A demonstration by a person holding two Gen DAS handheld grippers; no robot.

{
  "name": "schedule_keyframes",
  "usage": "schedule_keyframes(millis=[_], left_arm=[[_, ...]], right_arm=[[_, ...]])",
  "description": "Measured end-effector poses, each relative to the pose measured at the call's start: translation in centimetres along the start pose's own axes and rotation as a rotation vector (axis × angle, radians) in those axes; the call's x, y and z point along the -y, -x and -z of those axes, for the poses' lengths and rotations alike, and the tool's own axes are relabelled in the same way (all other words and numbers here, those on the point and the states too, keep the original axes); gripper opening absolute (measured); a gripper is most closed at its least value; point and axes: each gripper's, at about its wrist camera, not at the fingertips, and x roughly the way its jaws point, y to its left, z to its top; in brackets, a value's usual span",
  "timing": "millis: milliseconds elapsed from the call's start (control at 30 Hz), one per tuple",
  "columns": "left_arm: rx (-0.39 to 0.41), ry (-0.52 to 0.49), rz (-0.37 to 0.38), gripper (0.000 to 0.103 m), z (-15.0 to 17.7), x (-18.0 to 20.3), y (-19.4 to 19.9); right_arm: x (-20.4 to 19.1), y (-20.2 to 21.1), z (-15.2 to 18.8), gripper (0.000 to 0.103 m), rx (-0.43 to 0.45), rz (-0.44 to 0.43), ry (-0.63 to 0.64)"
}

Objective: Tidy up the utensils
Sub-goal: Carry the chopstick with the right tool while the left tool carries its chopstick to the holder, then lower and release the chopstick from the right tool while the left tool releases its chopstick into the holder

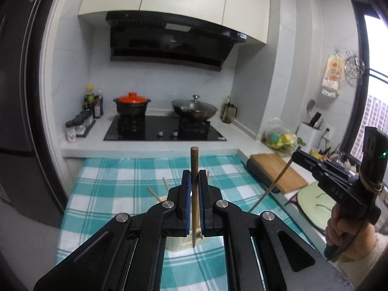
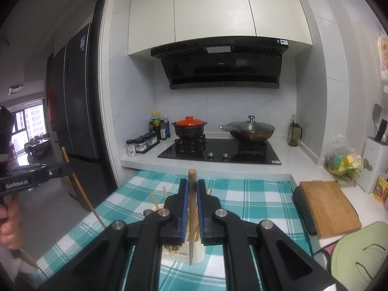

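My left gripper [image 1: 194, 173] is shut on a brown chopstick [image 1: 194, 157] that stands upright between the blue pads. Under it, on the teal checked cloth [image 1: 116, 189], stands a cream ribbed holder [image 1: 177, 243] with other chopsticks [image 1: 154, 194] sticking out. My right gripper [image 2: 192, 181] is likewise shut on an upright wooden chopstick [image 2: 192, 173], above the same holder [image 2: 169, 254]. Each gripper shows in the other's view: the right gripper [image 1: 297, 155] with its slanted chopstick [image 1: 269, 191], and the left gripper [image 2: 66, 166] with its chopstick [image 2: 82, 194].
Behind the cloth is a black hob [image 1: 165, 128] with a red-lidded pot [image 1: 132, 104] and a lidded wok [image 1: 194, 109]. A spice rack [image 1: 80, 123] stands at the left, a wooden cutting board [image 1: 276, 172] and a knife block [image 1: 309, 133] at the right. A dark fridge [image 2: 77, 97] flanks the left.
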Motion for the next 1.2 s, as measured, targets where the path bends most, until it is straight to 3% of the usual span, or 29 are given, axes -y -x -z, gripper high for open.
schedule_keyframes(millis=[133,267,600,700,833,900,967,1100,1200], left_arm=[[0.015,0.015,-0.027,0.004,-1.6,-0.4,-3.5],[-0.029,0.042,-0.048,0.004,-1.2,-0.9,-7.9],[-0.268,0.084,-0.086,0.004,3.3,-2.6,-18.9],[-0.294,0.085,-0.097,0.004,4.2,-2.8,-20.2],[-0.295,0.076,-0.108,0.005,4.6,-3.0,-20.4],[-0.285,0.066,-0.117,0.016,4.5,-3.2,-19.7],[-0.273,0.051,-0.141,0.054,4.2,-3.2,-18.4],[-0.198,0.007,-0.173,0.08,3.8,-2.9,-13.9],[-0.149,-0.027,-0.187,0.095,4.6,-2.1,-9.6]], right_arm=[[-0.2,-2.6,-2.6,0.007,0.036,-0.012,0.005],[-0.6,-6.4,-3.1,0.007,0.0,-0.011,0.024],[1.2,-19.5,1.7,0.007,-0.396,-0.082,-0.049],[1.8,-22.0,3.2,0.007,-0.461,-0.086,-0.073],[2.0,-23.8,4.2,0.009,-0.469,-0.095,-0.092],[1.9,-24.3,4.2,0.011,-0.459,-0.095,-0.095],[1.7,-24.3,4.0,0.012,-0.447,-0.082,-0.087],[1.7,-21.5,2.7,0.048,-0.357,-0.066,-0.093],[1.4,-17.5,1.5,0.052,-0.28,-0.041,-0.062]])
